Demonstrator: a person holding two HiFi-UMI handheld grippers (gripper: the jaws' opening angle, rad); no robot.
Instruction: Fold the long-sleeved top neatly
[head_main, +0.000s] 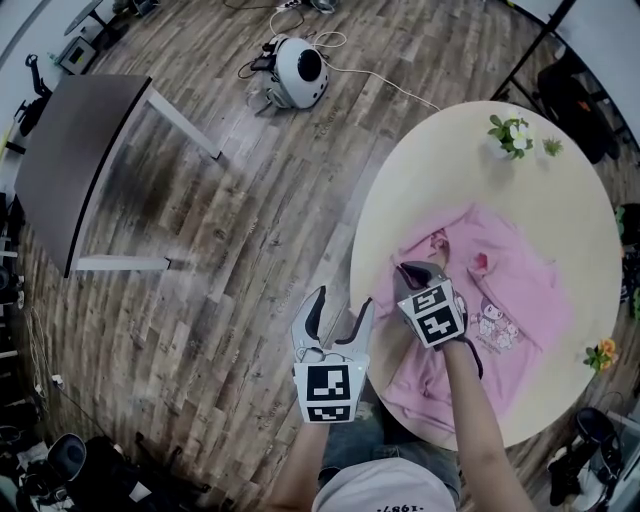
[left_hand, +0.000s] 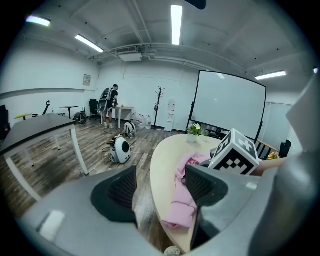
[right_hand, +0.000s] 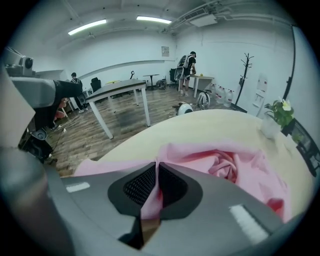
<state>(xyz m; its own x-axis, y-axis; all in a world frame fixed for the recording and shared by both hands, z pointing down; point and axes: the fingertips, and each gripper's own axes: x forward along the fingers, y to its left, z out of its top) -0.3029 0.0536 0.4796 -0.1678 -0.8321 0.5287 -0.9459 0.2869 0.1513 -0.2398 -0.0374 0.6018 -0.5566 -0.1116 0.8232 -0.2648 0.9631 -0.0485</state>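
A pink long-sleeved top (head_main: 512, 285) with a cartoon print lies crumpled on the round beige table (head_main: 440, 160). My right gripper (head_main: 412, 272) is over the top's near left part. In the right gripper view the right gripper (right_hand: 156, 184) is shut on a raised fold of the pink fabric (right_hand: 225, 165). My left gripper (head_main: 341, 303) hangs open over the floor, just left of the table's edge, with nothing in it. In the left gripper view its jaws (left_hand: 160, 187) frame the table rim and a bit of pink cloth (left_hand: 181, 207) hanging over it.
A small potted plant (head_main: 512, 135) stands at the table's far side and another flower pot (head_main: 600, 355) at its right rim. On the wooden floor sit a white round device (head_main: 298, 72) with cables and a dark table (head_main: 70, 150). A person (left_hand: 109, 102) stands far back.
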